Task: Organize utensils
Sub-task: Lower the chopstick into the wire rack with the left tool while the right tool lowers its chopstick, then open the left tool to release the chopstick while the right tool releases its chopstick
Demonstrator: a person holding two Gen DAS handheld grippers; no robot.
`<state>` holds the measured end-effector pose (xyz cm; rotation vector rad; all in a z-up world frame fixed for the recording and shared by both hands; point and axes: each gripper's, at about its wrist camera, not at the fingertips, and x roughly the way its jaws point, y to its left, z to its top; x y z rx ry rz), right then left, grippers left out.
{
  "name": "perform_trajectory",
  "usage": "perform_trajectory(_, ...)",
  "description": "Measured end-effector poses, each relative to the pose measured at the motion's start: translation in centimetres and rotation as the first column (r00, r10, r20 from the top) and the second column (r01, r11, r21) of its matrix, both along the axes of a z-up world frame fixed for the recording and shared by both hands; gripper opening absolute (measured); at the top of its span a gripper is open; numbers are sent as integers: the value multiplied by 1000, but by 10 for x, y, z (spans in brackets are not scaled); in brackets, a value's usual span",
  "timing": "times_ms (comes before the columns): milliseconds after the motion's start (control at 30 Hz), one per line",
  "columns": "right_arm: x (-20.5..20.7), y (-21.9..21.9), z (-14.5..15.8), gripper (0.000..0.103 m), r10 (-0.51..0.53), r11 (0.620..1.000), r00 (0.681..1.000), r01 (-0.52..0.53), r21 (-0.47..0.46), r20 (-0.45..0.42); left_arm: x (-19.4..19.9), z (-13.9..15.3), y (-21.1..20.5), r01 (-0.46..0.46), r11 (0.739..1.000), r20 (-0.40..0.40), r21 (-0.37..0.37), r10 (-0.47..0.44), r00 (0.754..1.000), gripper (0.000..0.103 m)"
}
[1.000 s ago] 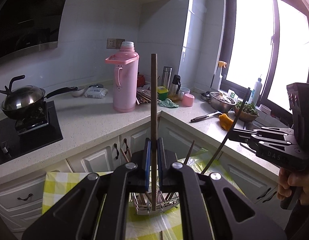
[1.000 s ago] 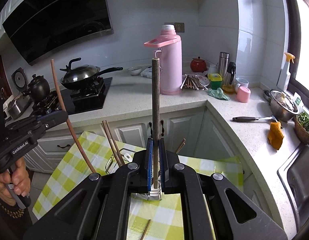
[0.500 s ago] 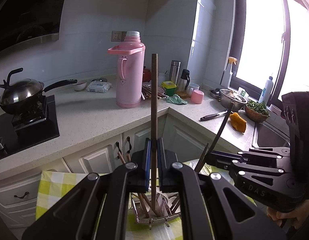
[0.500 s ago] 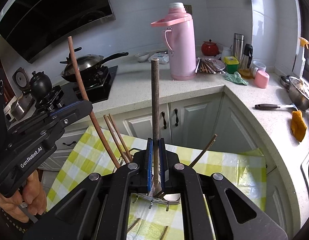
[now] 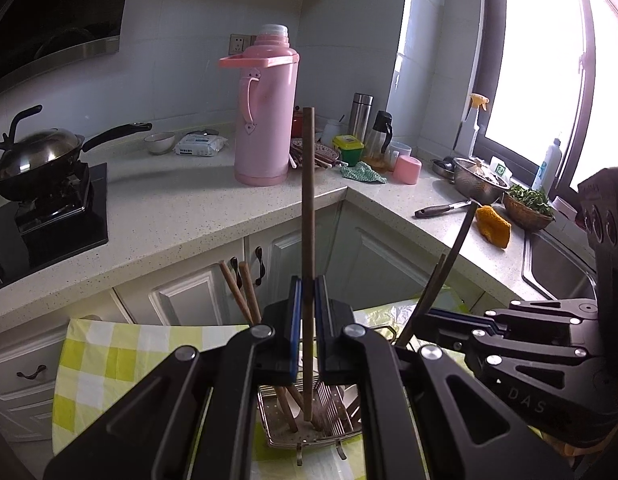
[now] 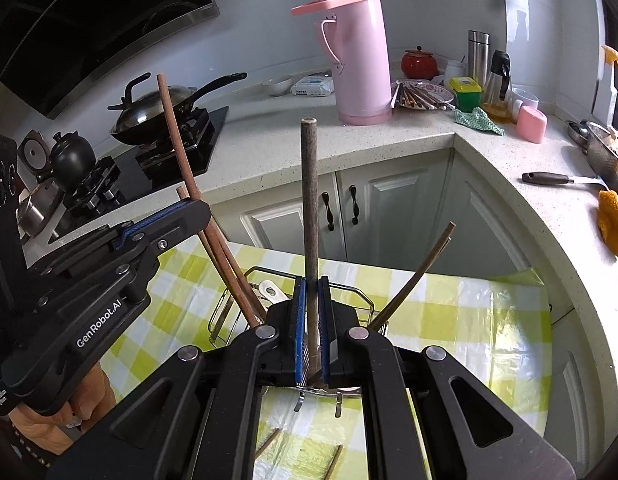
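- Kitchen setting: a speckled white stone counter wraps the corner, and below it a yellow-and-white checked cloth carries a small perforated steel utensil basket.
- Left hand-held gripper is clamped narrow on a reddish-brown wooden chopstick, held upright, its lower tip down inside the basket, close to the perforated floor; contact cannot be told.
- Right hand-held gripper is likewise pinched on a grey-brown weathered chopstick, upright over the same basket.
- Done so far, judging by what stands there: several brown chopsticks already lean in the basket, one thin stick slanting out on the far side, and what looks like pale spoons beside them.
- Left to do: both held chopsticks are not yet released, and a few loose sticks lie on the cloth in front of the basket.
- More chopsticks rest on a patterned plate near the tall pink thermos flask; whether these belong to the task I cannot tell.
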<state>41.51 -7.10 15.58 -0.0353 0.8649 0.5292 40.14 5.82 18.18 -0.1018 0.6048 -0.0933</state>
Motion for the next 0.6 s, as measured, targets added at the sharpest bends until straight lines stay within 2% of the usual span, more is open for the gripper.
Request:
perform_trajectory(467,16,4,-36,8,15,1000,997,-17,-14,-80,15,-46,-14,24,999,-109,32,-21,994,7)
perform_trajectory(600,18,1,-37,12,3,1000,998,-3,-14,-68,14,-46,-12,18,999,-104,31,-15,994,17)
